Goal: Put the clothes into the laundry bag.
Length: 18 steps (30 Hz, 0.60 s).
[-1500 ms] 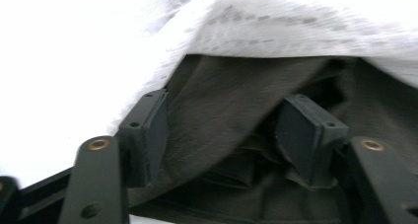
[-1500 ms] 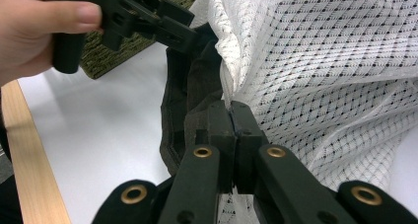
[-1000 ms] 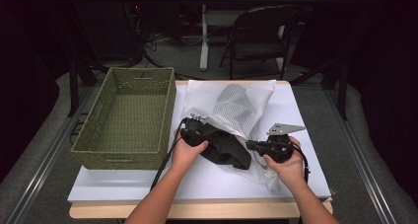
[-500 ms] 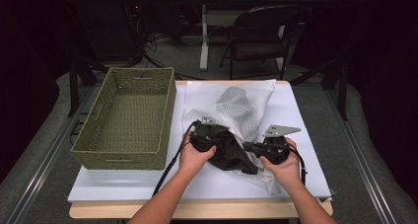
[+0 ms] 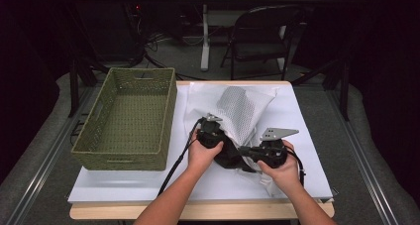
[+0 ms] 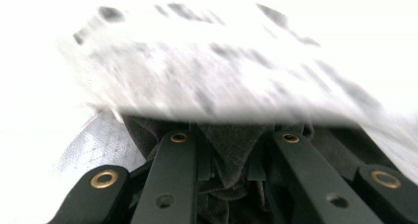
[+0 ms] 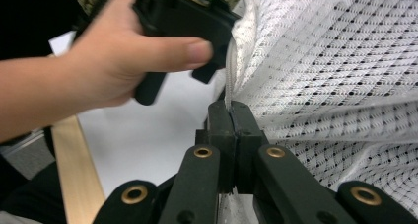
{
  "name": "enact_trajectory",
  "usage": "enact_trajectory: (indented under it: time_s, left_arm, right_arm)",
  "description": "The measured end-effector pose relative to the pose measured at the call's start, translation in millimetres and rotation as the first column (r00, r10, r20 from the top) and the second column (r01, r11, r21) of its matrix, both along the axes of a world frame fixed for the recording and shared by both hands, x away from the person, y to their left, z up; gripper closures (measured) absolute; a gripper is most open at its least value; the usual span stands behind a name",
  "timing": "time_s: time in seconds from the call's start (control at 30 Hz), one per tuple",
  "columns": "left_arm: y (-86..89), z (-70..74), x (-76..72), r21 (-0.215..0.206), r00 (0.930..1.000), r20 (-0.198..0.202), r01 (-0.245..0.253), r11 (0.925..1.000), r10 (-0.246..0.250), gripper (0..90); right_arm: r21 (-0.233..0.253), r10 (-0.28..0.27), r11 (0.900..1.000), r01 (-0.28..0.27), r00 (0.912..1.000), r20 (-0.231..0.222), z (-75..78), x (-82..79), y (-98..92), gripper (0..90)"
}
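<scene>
Pinching the mesh laundry bag (image 7: 335,76) rim, the right gripper (image 7: 230,116) holds it open; the left gripper (image 6: 231,150), jaws clamping dark cloth (image 6: 229,150), stuffs it inside

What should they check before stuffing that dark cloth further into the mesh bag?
1. Right gripper shut on the mesh bag's edge: ok.
2. Left gripper holds the dark cloth: cannot tell, its jaw tips are hidden in the cloth.
3. Bag mouth open over the cloth: ok, mesh arches above it.
4. Cloth fully inside: not ok, part shows between the hands.
5. Basket out of the way: ok, apart at the left.
</scene>
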<state>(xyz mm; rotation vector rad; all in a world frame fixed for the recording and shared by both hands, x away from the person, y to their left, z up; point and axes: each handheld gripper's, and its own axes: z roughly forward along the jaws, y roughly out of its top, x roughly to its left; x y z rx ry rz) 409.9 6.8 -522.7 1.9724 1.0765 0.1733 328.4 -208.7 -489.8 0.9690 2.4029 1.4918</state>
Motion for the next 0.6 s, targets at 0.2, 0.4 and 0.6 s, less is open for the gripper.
enact_trajectory:
  time_s: [0.2,0.4,0.6]
  left_arm:
    - [1.7,-10.1,16.4,-0.054,0.9972,-0.061,-0.045,0.9975,0.042,78.9]
    - [-8.9,-6.0,17.0,0.021,0.9986,-0.047,-0.024,0.9995,0.025,77.1]
    - [-4.3,-3.0,12.9,0.027,0.9992,-0.038,-0.008,0.9996,0.009,67.1]
  right_arm:
    - [0.023,0.012,1.000,-0.011,0.9999,-0.006,2.1,0.5,-1.9,90.0]
    - [0.008,-0.003,1.000,0.003,1.0000,-0.001,1.4,1.6,-3.3,89.9]
    - [-0.040,-0.033,0.999,0.033,0.9995,0.005,-3.4,5.0,-7.4,89.8]
